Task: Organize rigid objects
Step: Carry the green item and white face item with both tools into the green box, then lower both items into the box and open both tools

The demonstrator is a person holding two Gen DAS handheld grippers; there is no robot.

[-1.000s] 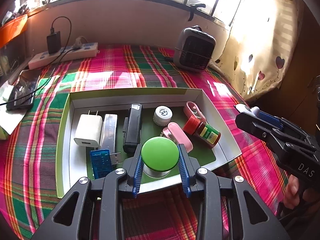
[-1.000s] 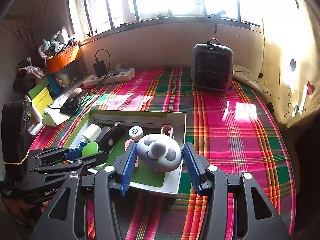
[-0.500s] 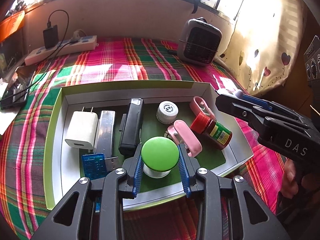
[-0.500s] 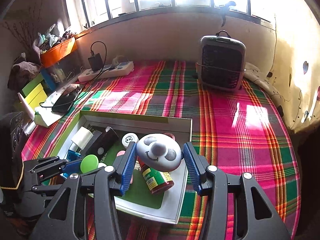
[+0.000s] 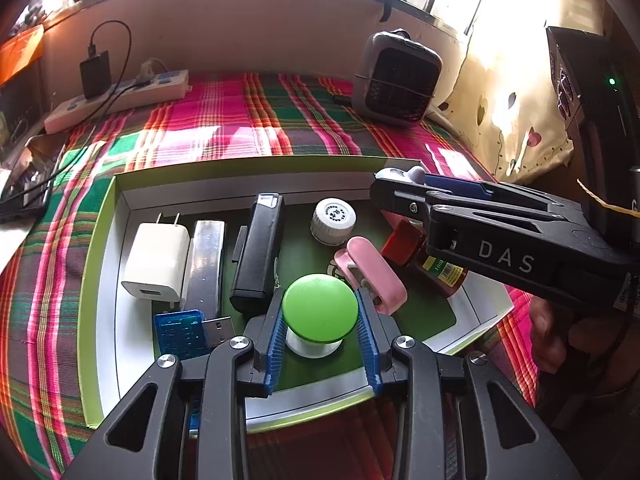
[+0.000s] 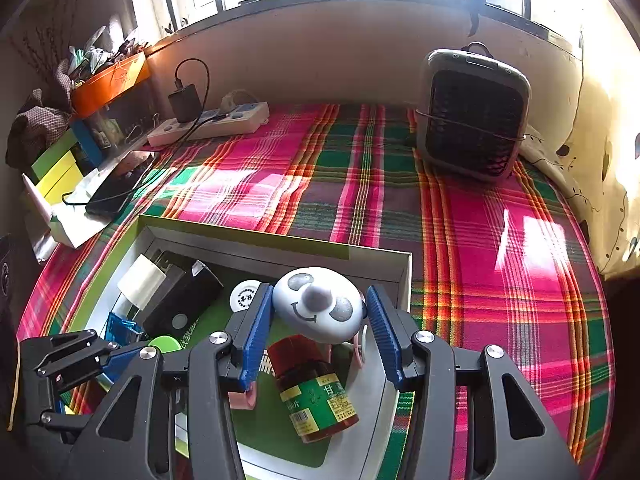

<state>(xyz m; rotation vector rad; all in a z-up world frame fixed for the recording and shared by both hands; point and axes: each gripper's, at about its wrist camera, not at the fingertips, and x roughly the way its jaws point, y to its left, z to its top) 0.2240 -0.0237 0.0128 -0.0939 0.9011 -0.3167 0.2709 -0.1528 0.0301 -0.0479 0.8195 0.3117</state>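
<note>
While both grippers hang over it, the plaid cloth (image 6: 400,184) spreads out ahead of them, w/ a grey fan heater (image 6: 472,116) far fwd and to the right of the right gripper (image 6: 318,334), a power strip (image 6: 212,122) far fwd-left; the open tray (image 5: 104,280), green-rimmed w/ white walls and a dark green floor, lies directly below both sets of fingers; the left gripper (image 5: 320,334) is closed to a narrow gap on a green-capped item (image 5: 320,308), blue pads pressing the cap on both sides, white base showing beneath, held above the tray's near edge; the right gripper, abt half open, clamps a grey egg-shaped toy w/ a smiley face (image 6: 320,304) btwn its pads, above the tray's far right corner; just left of the left gripper's tips lies a black box-shaped device (image 5: 258,256), then a silver bar (image 5: 206,264), then a white charger (image 5: 156,260) further left; a red-capped brown bottle (image 6: 314,388) lies on its side right under the right gripper; a pink clip (image 5: 372,276) touches the left gripper's right finger; a white round cap (image 5: 333,216) sits fwd of the green item; a blue USB stick (image 5: 184,330) is just beside the left finger.
</note>
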